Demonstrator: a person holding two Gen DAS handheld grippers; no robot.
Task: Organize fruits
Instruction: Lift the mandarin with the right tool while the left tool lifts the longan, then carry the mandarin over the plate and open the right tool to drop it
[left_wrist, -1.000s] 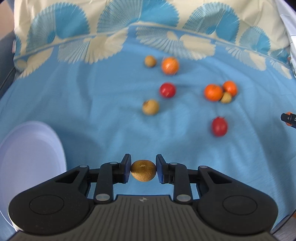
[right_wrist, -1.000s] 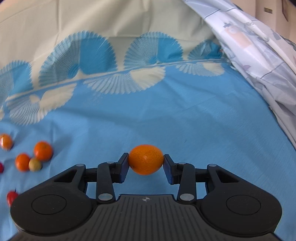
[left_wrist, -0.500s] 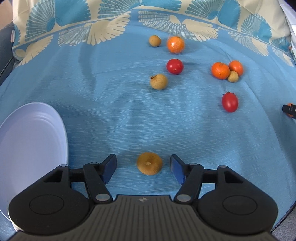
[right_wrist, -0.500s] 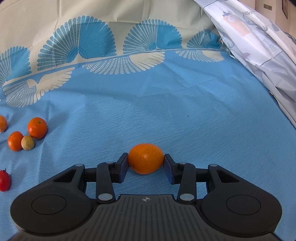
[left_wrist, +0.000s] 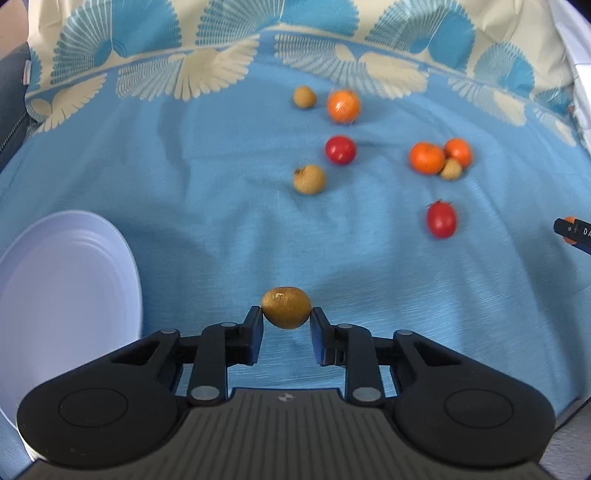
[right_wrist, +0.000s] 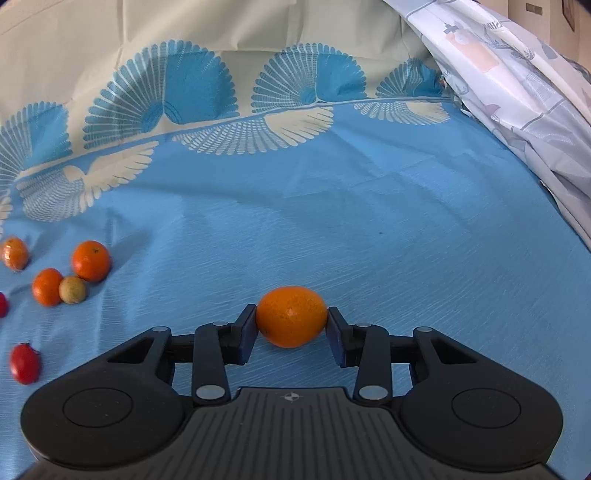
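Two grips: each gripper carried one fruit over the blue tablecloth.
Left gripper: its jaws had just been closing and were clamped on a brown longan, pinched near the fingertips.
Right gripper: fingers pressed on both sides of an orange kumquat.
White plate: lay just left of the left gripper, bare where visible.
Farther fruit: two cherry tomatoes, three longans and three oranges lay scattered mid-cloth.
Risk: the round longan could squirt out of so shallow a pinch and roll away; a loose cloth would not stop it.
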